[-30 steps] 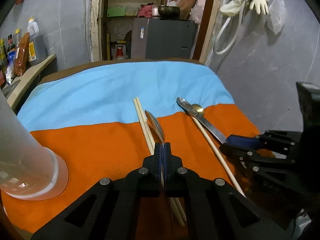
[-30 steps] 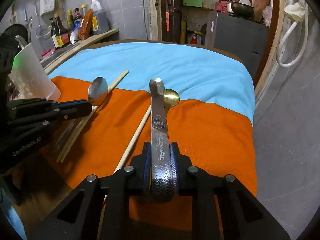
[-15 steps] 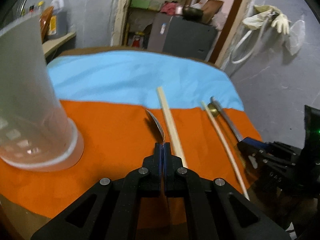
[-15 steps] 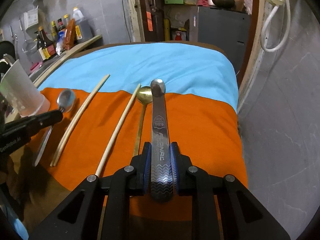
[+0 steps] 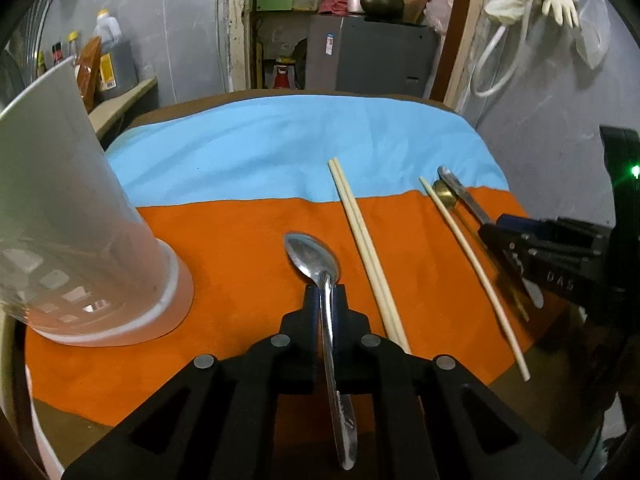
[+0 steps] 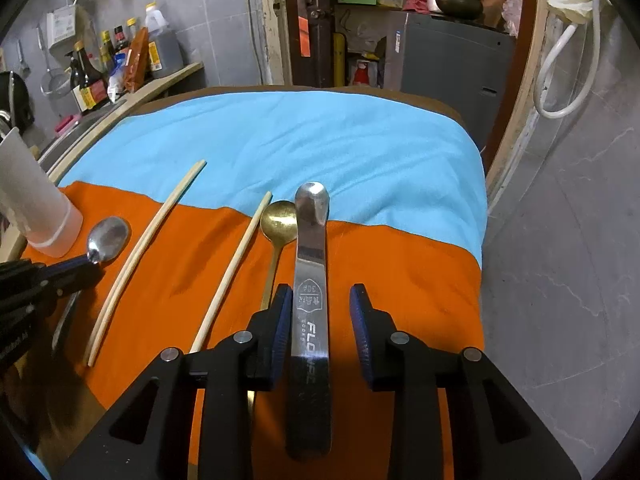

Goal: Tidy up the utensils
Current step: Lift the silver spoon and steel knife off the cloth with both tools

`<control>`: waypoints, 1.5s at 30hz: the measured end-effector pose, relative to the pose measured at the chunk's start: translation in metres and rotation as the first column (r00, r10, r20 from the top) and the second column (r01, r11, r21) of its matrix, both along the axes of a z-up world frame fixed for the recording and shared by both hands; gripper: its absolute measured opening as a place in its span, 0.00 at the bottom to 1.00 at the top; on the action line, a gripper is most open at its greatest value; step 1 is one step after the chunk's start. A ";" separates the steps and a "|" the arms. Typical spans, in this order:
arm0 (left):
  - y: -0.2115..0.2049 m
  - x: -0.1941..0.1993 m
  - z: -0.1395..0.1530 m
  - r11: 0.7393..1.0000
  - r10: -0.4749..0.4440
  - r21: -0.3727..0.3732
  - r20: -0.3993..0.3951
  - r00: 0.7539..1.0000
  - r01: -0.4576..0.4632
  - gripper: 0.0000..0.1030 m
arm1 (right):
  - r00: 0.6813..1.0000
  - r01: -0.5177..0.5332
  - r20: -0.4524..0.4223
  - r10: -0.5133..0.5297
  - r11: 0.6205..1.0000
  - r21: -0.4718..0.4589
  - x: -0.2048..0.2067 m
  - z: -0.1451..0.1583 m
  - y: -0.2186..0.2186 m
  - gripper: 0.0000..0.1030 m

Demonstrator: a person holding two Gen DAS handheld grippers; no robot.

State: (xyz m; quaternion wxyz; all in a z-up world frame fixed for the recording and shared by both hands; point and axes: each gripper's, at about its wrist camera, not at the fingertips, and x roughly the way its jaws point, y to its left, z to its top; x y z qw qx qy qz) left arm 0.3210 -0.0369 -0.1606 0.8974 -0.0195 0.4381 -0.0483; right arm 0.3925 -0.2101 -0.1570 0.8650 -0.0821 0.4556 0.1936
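My left gripper (image 5: 325,294) is shut on a silver spoon (image 5: 314,258) lying on the orange cloth, bowl pointing away; it also shows in the right wrist view (image 6: 107,239). My right gripper (image 6: 320,312) is open, its fingers either side of a flat steel utensil (image 6: 311,264) lying on the cloth. A brass spoon (image 6: 278,224) lies just left of it. A pair of chopsticks (image 5: 362,240) lies right of the silver spoon, and a single chopstick (image 5: 472,264) lies further right.
A translucent white cup (image 5: 60,216) stands at the left on the orange cloth (image 5: 240,248). A blue cloth (image 5: 280,140) covers the table's far half. A grey wall (image 6: 560,240) stands close on the right. Bottles (image 6: 100,72) line a shelf at the left.
My right gripper has opened and the steel utensil now lies on the cloth. My left gripper has lowered the silver spoon flat onto the orange cloth, left of the chopsticks.
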 end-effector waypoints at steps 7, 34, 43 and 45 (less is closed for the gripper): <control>0.003 -0.001 -0.008 0.998 0.023 0.050 -0.036 0.999 -0.021 0.34 | 1.000 -0.017 -0.002 0.017 1.000 -0.014 0.004 0.001 0.005 0.29; 0.011 -0.002 0.003 0.996 -0.071 -0.055 0.091 0.993 0.076 0.00 | 1.000 -0.011 0.023 0.007 0.984 0.179 0.011 0.014 -0.015 0.13; 0.013 -0.028 0.038 0.980 -0.094 -0.143 0.293 0.951 0.141 0.00 | 0.957 -0.034 0.288 -0.043 0.966 0.257 -0.047 0.052 -0.017 0.13; 0.013 -0.033 0.046 0.976 -0.091 -0.158 0.331 0.939 0.150 0.00 | 0.943 -0.038 0.329 -0.058 0.960 0.278 -0.056 0.059 -0.018 0.13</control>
